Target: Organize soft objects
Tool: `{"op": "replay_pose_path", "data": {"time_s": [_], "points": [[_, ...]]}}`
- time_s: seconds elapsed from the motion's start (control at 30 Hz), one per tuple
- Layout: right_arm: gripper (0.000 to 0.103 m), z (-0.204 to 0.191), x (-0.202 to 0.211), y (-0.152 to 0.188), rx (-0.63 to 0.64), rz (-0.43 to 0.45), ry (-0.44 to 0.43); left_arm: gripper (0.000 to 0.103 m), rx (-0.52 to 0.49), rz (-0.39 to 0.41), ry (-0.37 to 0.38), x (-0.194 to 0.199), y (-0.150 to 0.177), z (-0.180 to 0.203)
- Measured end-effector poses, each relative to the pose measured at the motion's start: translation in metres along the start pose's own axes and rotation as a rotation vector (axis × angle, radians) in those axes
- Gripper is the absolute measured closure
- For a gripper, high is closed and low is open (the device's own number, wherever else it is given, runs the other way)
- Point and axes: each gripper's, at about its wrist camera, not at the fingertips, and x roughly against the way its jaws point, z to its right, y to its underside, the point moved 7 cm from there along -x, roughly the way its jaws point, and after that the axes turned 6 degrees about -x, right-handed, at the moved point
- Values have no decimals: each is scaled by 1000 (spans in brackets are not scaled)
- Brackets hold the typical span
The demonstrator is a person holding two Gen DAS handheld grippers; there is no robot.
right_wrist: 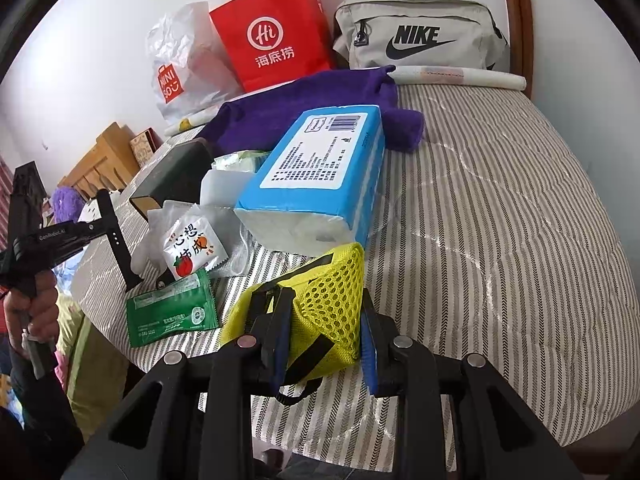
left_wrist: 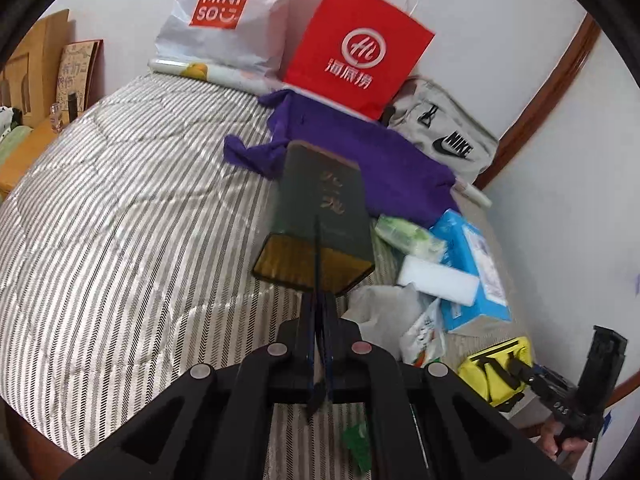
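My left gripper (left_wrist: 319, 322) is shut, its tip just at the near gold end of a dark green box (left_wrist: 320, 216) that seems lifted off the striped bed; I cannot tell if it holds anything. The box also shows in the right wrist view (right_wrist: 172, 176). My right gripper (right_wrist: 326, 336) is closed around a yellow mesh pouch (right_wrist: 328, 300), also seen in the left wrist view (left_wrist: 494, 372). A blue tissue pack (right_wrist: 316, 176), a purple cloth (right_wrist: 304, 108), white foam (left_wrist: 438, 280) and small packets (right_wrist: 192, 252) lie clustered.
A red paper bag (right_wrist: 272, 36), a white Miniso bag (right_wrist: 176, 68) and a grey Nike bag (right_wrist: 420, 36) stand against the wall. A green sachet (right_wrist: 172, 312) lies near the bed edge. The striped quilt (right_wrist: 500, 220) spreads right. Wooden furniture (right_wrist: 100, 160) stands beside the bed.
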Motion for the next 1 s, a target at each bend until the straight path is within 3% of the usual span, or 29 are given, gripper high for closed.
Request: {"op": "replay_pose_path", "data": {"time_s": [0.23, 0.6, 1.0], "points": [[73, 2, 0, 0, -1, -3, 1, 97, 8, -18, 7, -16, 4, 0], [74, -12, 31, -18, 29, 60, -38, 99, -24, 68, 14, 25, -20, 9], [74, -32, 48, -81, 89, 137, -91, 99, -49, 127, 4, 53, -60, 19]]}}
